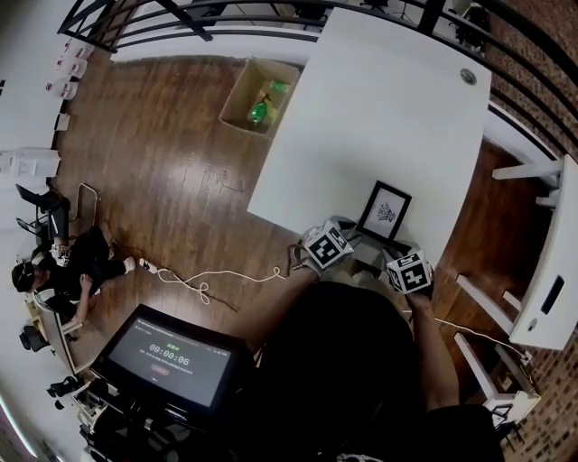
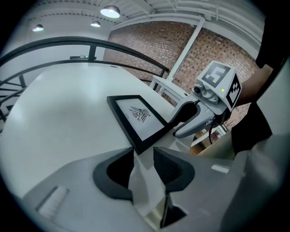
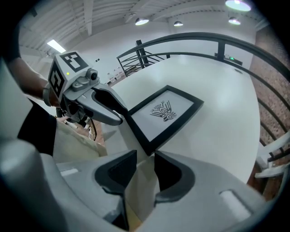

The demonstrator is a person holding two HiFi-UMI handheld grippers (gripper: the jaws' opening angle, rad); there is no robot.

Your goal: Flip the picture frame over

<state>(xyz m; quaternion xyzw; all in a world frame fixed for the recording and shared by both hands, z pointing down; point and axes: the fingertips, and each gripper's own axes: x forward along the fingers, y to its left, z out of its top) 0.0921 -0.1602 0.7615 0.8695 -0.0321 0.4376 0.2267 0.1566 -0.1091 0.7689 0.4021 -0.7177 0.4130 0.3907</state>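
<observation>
A black picture frame point(image 1: 385, 212) with a white print lies face up at the near edge of the white table point(image 1: 379, 99). My left gripper point(image 1: 346, 229) is at its near left corner. In the left gripper view the frame point(image 2: 139, 117) lies just beyond my left gripper point(image 2: 144, 156), which is open with nothing between its pads. My right gripper point(image 1: 398, 250) is at the near right corner. In the right gripper view the frame's point(image 3: 165, 112) corner points at my open right gripper point(image 3: 146, 161), whose gap is also empty.
On the wooden floor to the left stand a cardboard box point(image 1: 259, 95) with green items and a monitor point(image 1: 172, 361), and a person point(image 1: 63, 266) sits there. A white cable point(image 1: 208, 281) trails across the floor. White furniture point(image 1: 542, 271) stands at the right, and a black railing point(image 1: 181, 18) runs behind.
</observation>
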